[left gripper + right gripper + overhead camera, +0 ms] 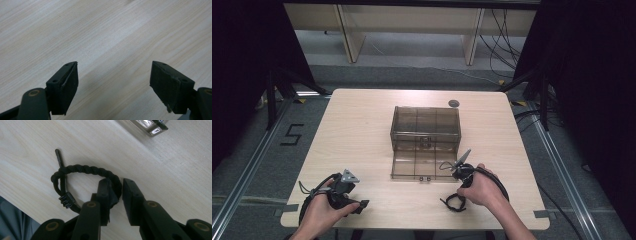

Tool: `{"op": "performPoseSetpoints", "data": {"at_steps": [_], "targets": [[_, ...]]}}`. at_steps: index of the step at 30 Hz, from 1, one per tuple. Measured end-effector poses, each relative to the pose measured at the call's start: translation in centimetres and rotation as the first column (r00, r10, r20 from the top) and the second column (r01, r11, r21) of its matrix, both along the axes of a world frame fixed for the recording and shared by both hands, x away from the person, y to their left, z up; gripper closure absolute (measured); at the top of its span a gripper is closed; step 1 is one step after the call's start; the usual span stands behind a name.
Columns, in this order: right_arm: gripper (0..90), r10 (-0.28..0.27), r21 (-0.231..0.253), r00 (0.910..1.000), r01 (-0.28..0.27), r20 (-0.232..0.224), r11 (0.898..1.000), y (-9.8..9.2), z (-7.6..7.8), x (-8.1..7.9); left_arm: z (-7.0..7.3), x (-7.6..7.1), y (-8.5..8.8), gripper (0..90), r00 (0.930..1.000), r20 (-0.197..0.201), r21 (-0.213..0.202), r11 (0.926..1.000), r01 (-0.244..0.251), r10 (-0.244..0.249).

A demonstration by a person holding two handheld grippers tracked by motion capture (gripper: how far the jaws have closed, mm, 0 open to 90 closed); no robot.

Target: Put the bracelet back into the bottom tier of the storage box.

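A black braided bracelet (82, 170) with a small clasp lies on the pale wooden table (162, 170) near its front edge (453, 202). My right gripper (118, 188) points down at it, and the cord runs between the two jaws, which stand narrow and close on it at the loop's right side. In the high view the right gripper (458, 196) sits under the person's right hand, just in front of the box. My left gripper (113, 82) stands wide open over bare wood with nothing between its pads; it rests at the front left (360, 204).
An open smoky-clear compartment box (426, 127) stands mid-table, one half lying flat toward me; its corner (147, 126) shows close to the bracelet. A small dark round object (454, 103) lies behind the box. Cables trail from both grippers.
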State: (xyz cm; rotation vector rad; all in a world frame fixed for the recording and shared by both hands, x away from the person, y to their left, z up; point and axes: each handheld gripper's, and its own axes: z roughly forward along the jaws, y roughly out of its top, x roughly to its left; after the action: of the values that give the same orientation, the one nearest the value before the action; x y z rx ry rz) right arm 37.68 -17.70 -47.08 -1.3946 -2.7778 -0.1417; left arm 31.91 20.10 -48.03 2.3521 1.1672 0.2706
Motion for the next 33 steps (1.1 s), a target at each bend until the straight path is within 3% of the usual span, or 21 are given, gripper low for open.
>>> {"op": "performPoseSetpoints", "data": {"at_steps": [8, 10, 13, 15, 19, 20, 21, 27, 28, 33], "targets": [[76.3, 0.001, -0.02, 0.9998, -0.002, -0.019, 1.0, 0.18, 0.03, -0.12, -0.03, -0.01, -0.05, 22.8, 1.0, 0.002, -0.005, 1.0, -0.002, 0.002], [77.8, 0.012, -0.029, 0.9998, -0.012, -0.018, 0.999, 0.23, -0.04, -0.18, 0.1, 0.03, 0.0, 22.8, 0.9999, -0.014, 0.001, 1.0, 0.006, -0.006], [78.9, 0.016, -0.037, 0.9995, -0.017, -0.025, 0.999, 0.24, -0.06, -0.22, 0.09, 0.01, 0.02, 22.8, 0.9999, 0.002, 0.011, 0.9999, 0.011, -0.011], [81.1, -0.011, -0.05, 0.999, 0.009, -0.044, 0.999, 0.4, 0.05, -0.27, 0.13, 0.02, 0.02, 22.8, 0.9999, -0.004, 0.011, 0.9999, 0.012, -0.012], [83.4, -0.011, -0.053, 0.9988, 0.008, -0.047, 0.999, 0.39, 0.1, -0.29, 0.15, 0.04, 0.03, 22.8, 0.9999, -0.007, 0.013, 0.9999, 0.008, -0.008], [83.7, 0.03, -0.051, 0.9991, -0.032, -0.031, 0.998, 0.11, -0.03, -0.21, 0.15, 0.03, 0.02, 22.9, 1.0, -0.007, 0.012, 0.9999, 0.007, -0.007], [83.9, 0.038, -0.05, 0.9989, -0.039, -0.028, 0.998, 0.05, 0.0, -0.16, 0.15, 0.04, 0.02, 22.9, 0.9999, -0.007, 0.013, 0.9999, 0.008, -0.008], [84.6, -0.008, -0.044, 0.9996, 0.007, -0.025, 0.999, 0.06, 0.4, -0.14, 0.17, 0.07, 0.06, 22.9, 0.9998, -0.016, 0.001, 0.9999, 0.013, -0.012], [84.6, 0.016, -0.039, 0.9998, -0.017, -0.015, 0.999, -0.12, 0.53, -0.06, 0.18, 0.03, 0.05, 22.9, 0.9999, -0.013, 0.001, 1.0, 0.008, -0.008], [84.6, -0.005, -0.037, 1.0, 0.005, -0.005, 0.999, -0.12, 0.72, -0.13, 0.12, 0.03, 0.0, 23.0, 1.0, 0.003, 0.001, 1.0, -0.004, 0.004]]}}
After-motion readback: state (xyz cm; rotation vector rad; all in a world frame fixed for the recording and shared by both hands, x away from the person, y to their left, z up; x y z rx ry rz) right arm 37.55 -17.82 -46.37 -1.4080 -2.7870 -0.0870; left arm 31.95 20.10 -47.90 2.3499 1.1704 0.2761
